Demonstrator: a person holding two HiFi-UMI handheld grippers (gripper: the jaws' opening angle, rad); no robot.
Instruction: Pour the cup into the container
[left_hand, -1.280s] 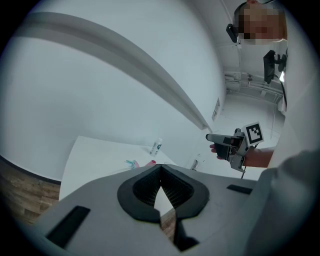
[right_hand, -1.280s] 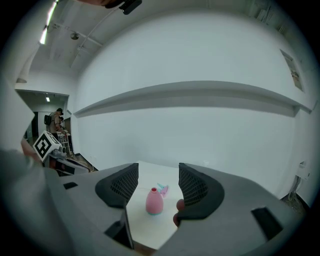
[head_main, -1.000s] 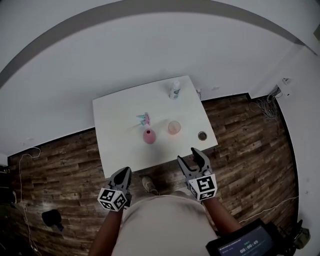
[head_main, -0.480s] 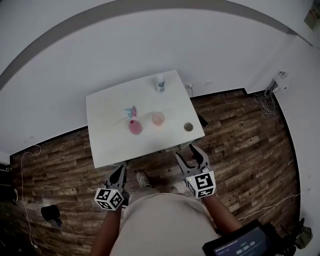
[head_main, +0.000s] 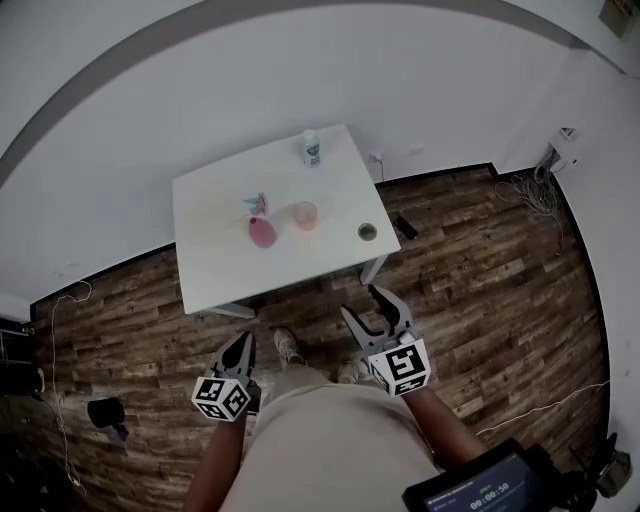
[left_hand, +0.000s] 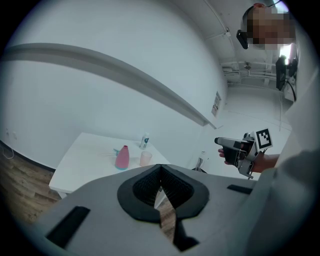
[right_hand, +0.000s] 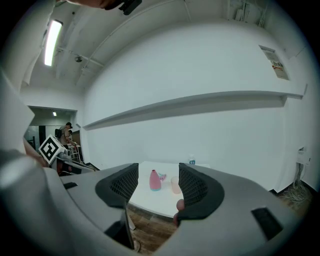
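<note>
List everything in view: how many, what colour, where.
table: one, white, against the wall
vase-shaped vessel: one, pink, mid table
cup: one, pale pink, see-through, right of the vessel
round container: one, dark, small, near the table's right edge
small bottle: one, white with a teal label, the table's far edge
small item: one, teal and pink, just behind the vessel; too small to identify
floor: brown wood planks
cables: a tangle, on the floor by the right wall
left tongs: one, grey, shut, empty, short of the table
right tongs: one, grey, open, empty, short of the table
</note>
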